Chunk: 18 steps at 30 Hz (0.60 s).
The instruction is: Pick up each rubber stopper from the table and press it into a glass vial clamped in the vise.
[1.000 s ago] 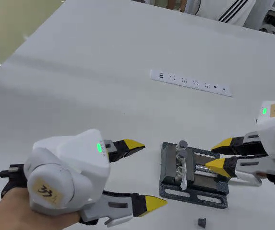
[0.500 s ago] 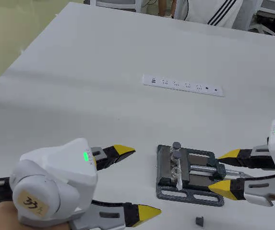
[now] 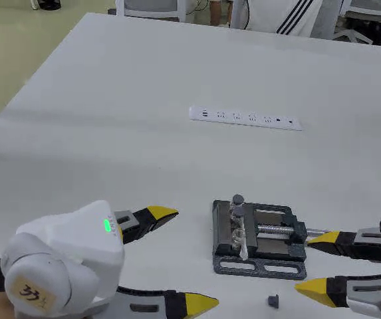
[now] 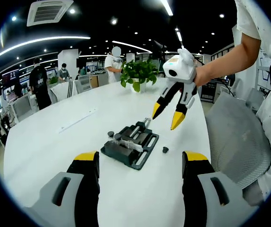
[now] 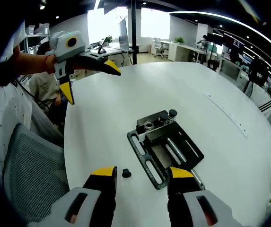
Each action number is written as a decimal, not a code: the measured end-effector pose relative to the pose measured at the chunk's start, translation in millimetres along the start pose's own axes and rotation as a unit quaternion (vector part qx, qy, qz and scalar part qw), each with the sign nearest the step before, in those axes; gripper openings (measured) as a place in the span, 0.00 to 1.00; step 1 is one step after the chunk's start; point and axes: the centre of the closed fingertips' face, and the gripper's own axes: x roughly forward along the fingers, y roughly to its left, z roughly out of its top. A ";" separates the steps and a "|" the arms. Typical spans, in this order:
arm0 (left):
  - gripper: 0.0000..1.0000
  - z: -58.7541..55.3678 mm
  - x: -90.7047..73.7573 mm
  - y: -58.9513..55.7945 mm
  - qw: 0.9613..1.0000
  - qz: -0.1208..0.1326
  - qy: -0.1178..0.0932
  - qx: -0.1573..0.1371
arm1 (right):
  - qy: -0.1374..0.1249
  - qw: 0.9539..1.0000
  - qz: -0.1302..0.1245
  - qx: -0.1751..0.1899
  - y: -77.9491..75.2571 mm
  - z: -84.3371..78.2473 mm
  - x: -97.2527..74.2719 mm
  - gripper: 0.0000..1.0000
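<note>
A black vise (image 3: 280, 234) sits on the white table and clamps glass vials in a row. The far vial carries a dark stopper (image 3: 238, 199); the right gripper view shows an open vial (image 5: 149, 125) beside that stoppered one (image 5: 172, 113). One loose rubber stopper (image 3: 272, 300) lies on the table in front of the vise, also seen as the stopper (image 5: 126, 173) and the stopper (image 4: 165, 149). My left gripper (image 3: 183, 259) is open, left of the vise, holding nothing. My right gripper (image 3: 316, 262) is open at the vise's right, just right of the loose stopper.
A white power strip (image 3: 245, 118) lies farther back on the table (image 3: 110, 133). A person in a striped top (image 3: 290, 16) and chairs are beyond the far edge. A mesh chair (image 5: 26, 175) stands at the near side. A potted plant (image 4: 137, 75) stands at the table's end.
My right gripper has drawn back from the vise toward me, and its jaws stand wider apart. My left gripper has dropped slightly toward me. Vise and loose stopper are unmoved.
</note>
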 end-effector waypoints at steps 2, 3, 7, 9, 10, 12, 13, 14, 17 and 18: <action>0.71 -0.8 0.4 -1.8 1.000 -0.001 0.001 0.000 | -0.002 1.000 0.002 0.001 2.8 -4.1 1.5 0.41; 0.72 -1.3 0.7 -2.6 1.000 -0.002 0.002 -0.001 | -0.004 1.000 0.004 0.000 5.0 -5.1 2.2 0.42; 0.73 -3.8 1.9 -5.6 1.000 -0.006 0.006 -0.001 | -0.004 1.000 0.009 0.001 9.5 -13.1 6.8 0.43; 0.73 -4.6 2.1 -6.3 1.000 -0.007 0.008 0.000 | -0.006 1.000 0.010 0.001 12.5 -15.0 9.8 0.41; 0.73 -5.0 2.2 -6.7 1.000 -0.007 0.009 0.000 | -0.006 1.000 0.011 0.001 13.8 -16.1 11.4 0.40; 0.73 -5.5 2.4 -7.3 1.000 -0.008 0.010 0.001 | -0.006 1.000 0.012 -0.001 16.1 -19.1 15.1 0.37; 0.73 -5.7 2.5 -7.5 1.000 -0.008 0.011 0.001 | -0.006 1.000 0.014 0.000 16.5 -20.8 16.5 0.36; 0.73 -6.3 2.6 -7.6 1.000 -0.008 0.012 0.001 | -0.006 1.000 0.016 0.001 17.7 -22.7 18.8 0.35; 0.73 -8.3 2.9 -8.3 1.000 -0.009 0.015 0.001 | -0.004 1.000 0.022 0.002 21.2 -27.1 24.2 0.33; 0.73 -8.8 2.9 -8.5 1.000 -0.010 0.015 0.001 | -0.003 1.000 0.024 0.001 22.0 -28.2 25.8 0.31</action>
